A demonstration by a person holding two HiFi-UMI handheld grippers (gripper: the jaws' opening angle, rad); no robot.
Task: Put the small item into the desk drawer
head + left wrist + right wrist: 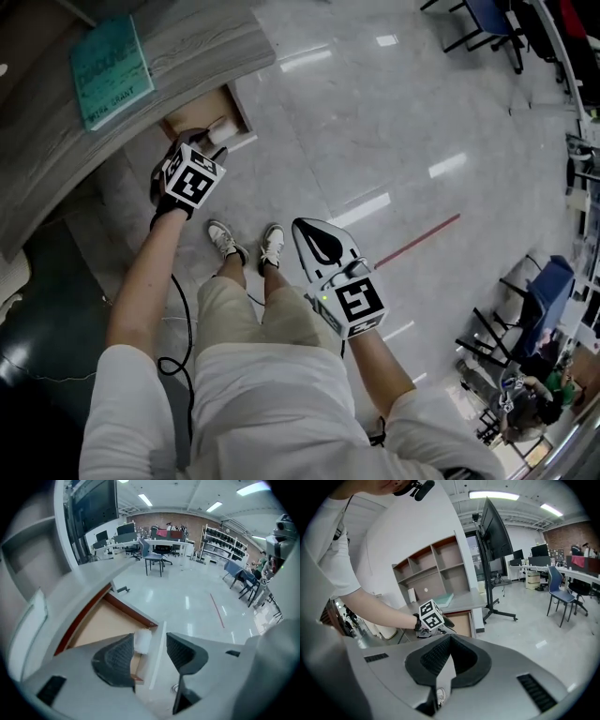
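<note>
The desk drawer (pixel 240 109) stands pulled out under the grey desk top (pixel 192 45), showing its tan bottom (pixel 101 625). A small white item (pixel 223 129) lies in the drawer's near corner (pixel 142 641), touching nothing but the drawer. My left gripper (pixel 204 145) hangs above that corner with its jaws open (pixel 150 639) and nothing between the pads. My right gripper (pixel 302 227) is held over the floor, well right of the drawer, its jaws shut and empty (pixel 450 637). From the right gripper view I see the left gripper's marker cube (pixel 430 616) over the drawer (pixel 461 623).
A teal book (pixel 111 70) lies on the desk top. The person's shoes (pixel 223 239) stand on the glossy floor just in front of the drawer. A tall screen on a wheeled stand (pixel 494 536) and a shelf unit (pixel 436 569) flank the desk. Office chairs (pixel 487 23) stand farther off.
</note>
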